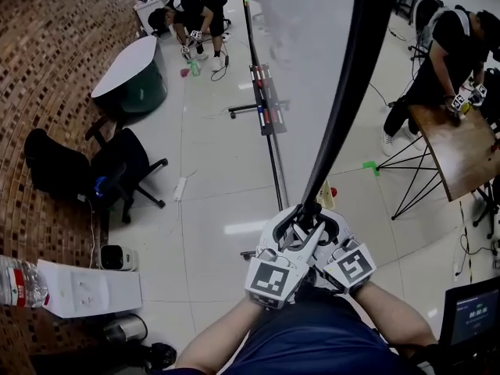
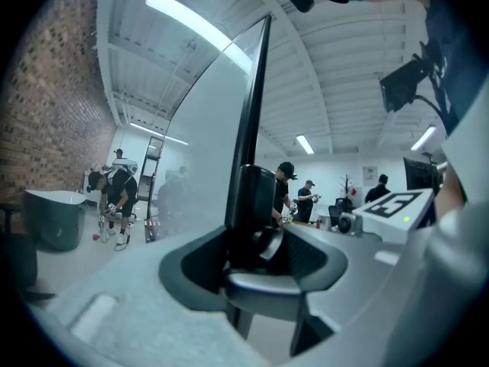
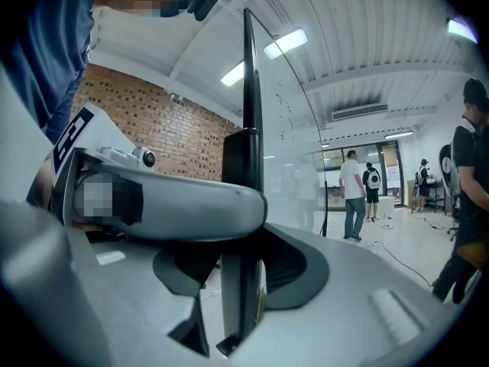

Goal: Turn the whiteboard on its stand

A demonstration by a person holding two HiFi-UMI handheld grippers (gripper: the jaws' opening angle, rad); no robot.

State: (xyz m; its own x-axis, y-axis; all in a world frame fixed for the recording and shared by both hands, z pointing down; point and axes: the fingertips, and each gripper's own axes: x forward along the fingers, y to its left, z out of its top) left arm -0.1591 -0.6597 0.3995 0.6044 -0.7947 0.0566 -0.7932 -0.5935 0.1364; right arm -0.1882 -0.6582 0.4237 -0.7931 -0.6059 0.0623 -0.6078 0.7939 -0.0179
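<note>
The whiteboard (image 1: 308,61) stands edge-on in front of me, its black frame (image 1: 350,84) running down towards my hands. Both grippers meet at the frame's near lower end. My left gripper (image 1: 297,226) and right gripper (image 1: 319,225) clamp it from opposite sides, marker cubes facing up. In the left gripper view the black frame (image 2: 253,113) rises from between the jaws of the left gripper (image 2: 256,239), which press on it. In the right gripper view the frame (image 3: 250,90) sits pinched in the right gripper (image 3: 243,262). The glossy board face reflects the room.
The stand's far leg and marker tray (image 1: 263,104) lie on the floor beyond. A black office chair (image 1: 117,170) and round table (image 1: 129,69) are left, a wooden table (image 1: 457,147) with a person right. A white box (image 1: 90,287) and monitor (image 1: 473,315) sit near me.
</note>
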